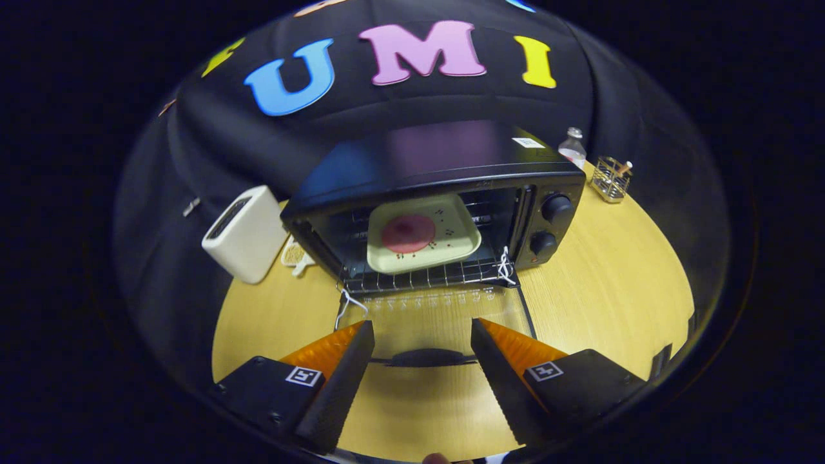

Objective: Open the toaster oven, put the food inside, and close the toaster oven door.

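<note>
Black and glossy, the toaster oven [445, 193] sits on a pale wood-grain table [612, 283] with its glass door [445, 316] folded flat toward the gripper [422, 345]. On the wire rack [419, 276] inside lies a pale green, rounded-square tray [445, 241] holding a flat, round, pinkish-red piece of food [408, 233]. Two round knobs [555, 207] stack on the oven's right panel. The gripper's orange-and-black fingers stand spread apart, gripping nothing, with the door's dark handle [425, 357] between them. A white rounded box [245, 233] stands left of the oven; a small clear bottle [572, 148] and a wire mesh basket [610, 180] stand beyond its right side.
</note>
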Tool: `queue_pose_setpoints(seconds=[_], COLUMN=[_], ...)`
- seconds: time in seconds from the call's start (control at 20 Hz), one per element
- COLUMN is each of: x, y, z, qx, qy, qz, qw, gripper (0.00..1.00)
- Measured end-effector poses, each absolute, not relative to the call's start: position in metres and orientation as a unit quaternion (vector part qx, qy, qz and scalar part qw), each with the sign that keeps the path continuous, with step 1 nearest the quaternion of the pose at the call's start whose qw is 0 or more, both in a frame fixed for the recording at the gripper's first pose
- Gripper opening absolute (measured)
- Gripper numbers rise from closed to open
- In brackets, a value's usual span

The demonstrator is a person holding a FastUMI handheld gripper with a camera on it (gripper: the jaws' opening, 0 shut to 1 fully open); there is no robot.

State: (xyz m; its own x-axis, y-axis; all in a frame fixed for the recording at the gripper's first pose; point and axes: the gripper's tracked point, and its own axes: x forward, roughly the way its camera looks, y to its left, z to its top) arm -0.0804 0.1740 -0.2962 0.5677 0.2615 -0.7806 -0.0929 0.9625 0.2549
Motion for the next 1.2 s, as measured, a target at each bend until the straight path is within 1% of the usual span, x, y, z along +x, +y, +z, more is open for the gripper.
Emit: queue_pose_setpoints(seconds=[0.25,0.4,0.85,0.9,1.05,1.2], x=[-0.128,-0.139,-0.129,-0.125,-0.116,-0.117], y=[0.182,0.176,0.178,0.18,0.178,0.177], z=[-0.338,-0.369,-0.409,-0.409,-0.412,-0.41], qx=[0.068,0.036,0.017,0.024,0.046,0.045], qy=[0.517,0.542,0.566,0.565,0.57,0.566], qz=[0.114,0.115,0.082,0.081,0.051,0.052], qw=[0.845,0.831,0.82,0.821,0.819,0.821], gripper=[1.0,1.0,1.0,1.0,1.0,1.0])
